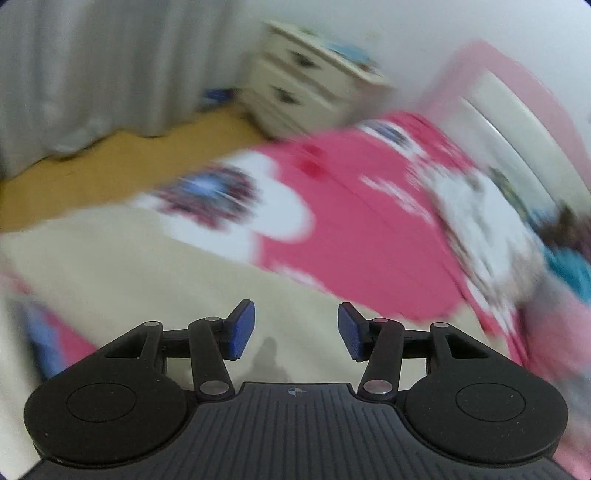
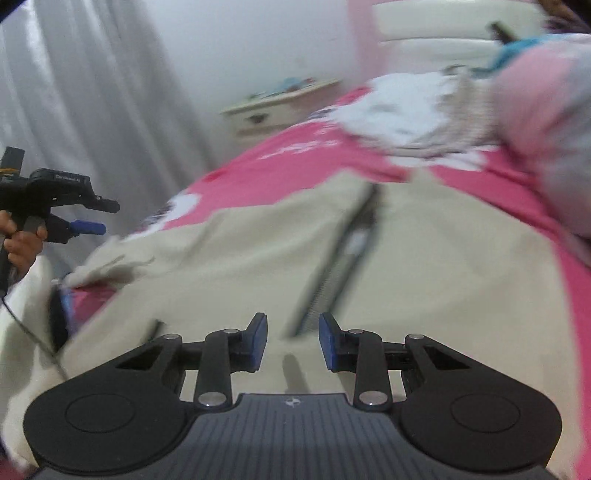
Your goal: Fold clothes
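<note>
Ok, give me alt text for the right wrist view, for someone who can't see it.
The right gripper, fingers apart and holding nothing, hangs over a beige zip-up garment spread on a pink bedspread. At far left a hand holds the left gripper; a clothes pile lies beyond.

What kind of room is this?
Most likely a bedroom. A bed with a pink printed cover and a padded headboard fills the view, a cream chest of drawers stands beside it, and clothes are piled on the bed.

Soft even light, heavy motion blur, fisheye bending
</note>
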Demonstrator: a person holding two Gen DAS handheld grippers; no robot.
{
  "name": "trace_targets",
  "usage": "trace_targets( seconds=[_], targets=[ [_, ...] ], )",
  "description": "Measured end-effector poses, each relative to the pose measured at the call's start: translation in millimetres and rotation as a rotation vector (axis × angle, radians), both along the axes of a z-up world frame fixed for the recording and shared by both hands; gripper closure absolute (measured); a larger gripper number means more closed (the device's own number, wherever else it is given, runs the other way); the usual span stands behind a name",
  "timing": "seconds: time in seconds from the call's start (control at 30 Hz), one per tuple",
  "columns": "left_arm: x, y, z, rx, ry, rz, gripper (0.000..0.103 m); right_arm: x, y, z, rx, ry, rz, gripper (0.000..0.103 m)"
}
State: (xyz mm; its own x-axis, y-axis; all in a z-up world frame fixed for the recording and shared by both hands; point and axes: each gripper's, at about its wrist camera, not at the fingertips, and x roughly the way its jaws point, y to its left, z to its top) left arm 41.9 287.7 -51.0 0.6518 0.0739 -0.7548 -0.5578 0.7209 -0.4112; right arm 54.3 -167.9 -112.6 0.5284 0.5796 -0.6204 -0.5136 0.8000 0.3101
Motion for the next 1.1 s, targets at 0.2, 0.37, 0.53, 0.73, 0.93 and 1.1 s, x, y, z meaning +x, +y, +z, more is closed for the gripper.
trace_targets(
  seconds=[0.2, 0.37, 0.53, 0.73, 0.93, 1.1],
  targets=[
    [-1, 79, -4, -0.045, 0.120, 0.157, 0.050, 11, 120, 21, -0.098, -0.200, 0.356, 0.066],
    [9, 139, -20, -0.067, 0.328, 0.211, 0.050, -15, 220, 8, -0.172, -0.381, 0.620, 0.059],
    [14, 200, -51, -0.139, 0.426, 0.224, 0.047, -31, 291, -15, -0.231, -0.525, 0.776, 0.050],
    [6, 235, -93, -0.265, 0.494, 0.219, 0.044, -25, 354, -42, -0.322, -0.516, 0.890, 0.047],
    [8, 238, -116, -0.298, 0.519, 0.208, 0.039, -17, 382, -60, -0.352, -0.420, 0.920, 0.050],
    [8, 231, -103, -0.241, 0.457, 0.192, 0.083, -11, 388, -61, -0.325, -0.365, 0.837, 0.093]
  ],
)
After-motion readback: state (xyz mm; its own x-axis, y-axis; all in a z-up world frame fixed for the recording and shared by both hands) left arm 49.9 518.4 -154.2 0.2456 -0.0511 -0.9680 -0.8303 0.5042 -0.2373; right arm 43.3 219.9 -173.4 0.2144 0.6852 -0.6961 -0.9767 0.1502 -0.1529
